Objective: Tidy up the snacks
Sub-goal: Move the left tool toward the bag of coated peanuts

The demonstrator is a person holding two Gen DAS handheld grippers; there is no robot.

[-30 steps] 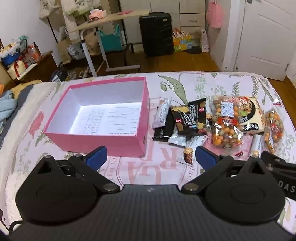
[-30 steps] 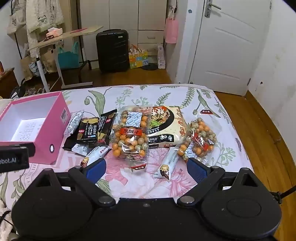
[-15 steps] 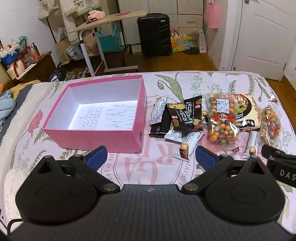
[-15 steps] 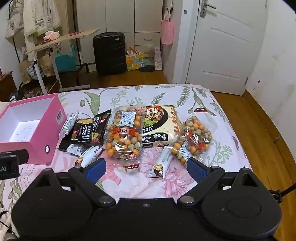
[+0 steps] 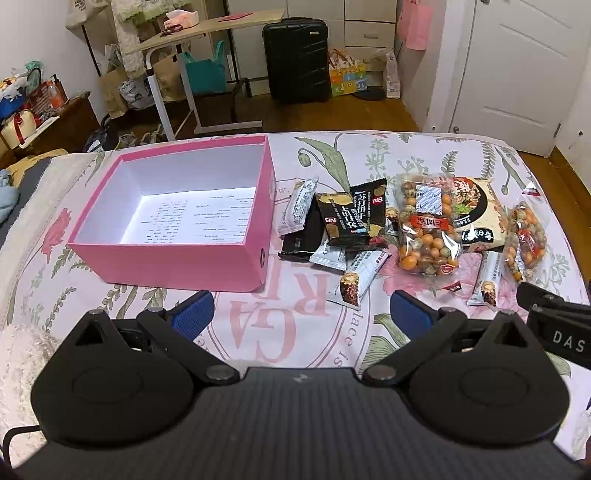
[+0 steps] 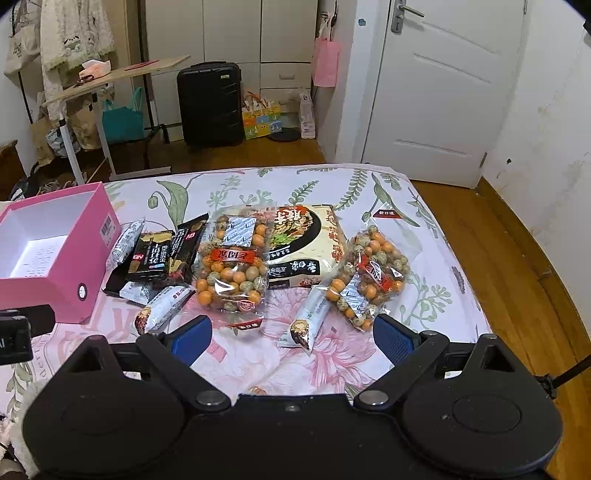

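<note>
An open, empty pink box (image 5: 173,254) stands on the bed at the left; it also shows in the right wrist view (image 6: 62,280). Right of it lie loose snacks: black cracker packs (image 5: 349,218), white bars (image 5: 356,282), two clear bags of coated nuts (image 5: 426,229) (image 6: 369,273) and a noodle pack (image 6: 308,243). My left gripper (image 5: 301,314) is open and empty, above the bed in front of the box. My right gripper (image 6: 291,338) is open and empty, just short of a white bar (image 6: 306,323).
The snacks lie on a floral bedsheet (image 6: 332,184). Beyond the bed are a wooden floor, a black suitcase (image 6: 210,103), a rolling side table (image 5: 192,33) and a white door (image 6: 443,92). The bed's right edge is close to the nut bag.
Both grippers have drawn back and risen a little, so the box and snacks look smaller and farther away. Both stay open; nothing on the bed has moved.
</note>
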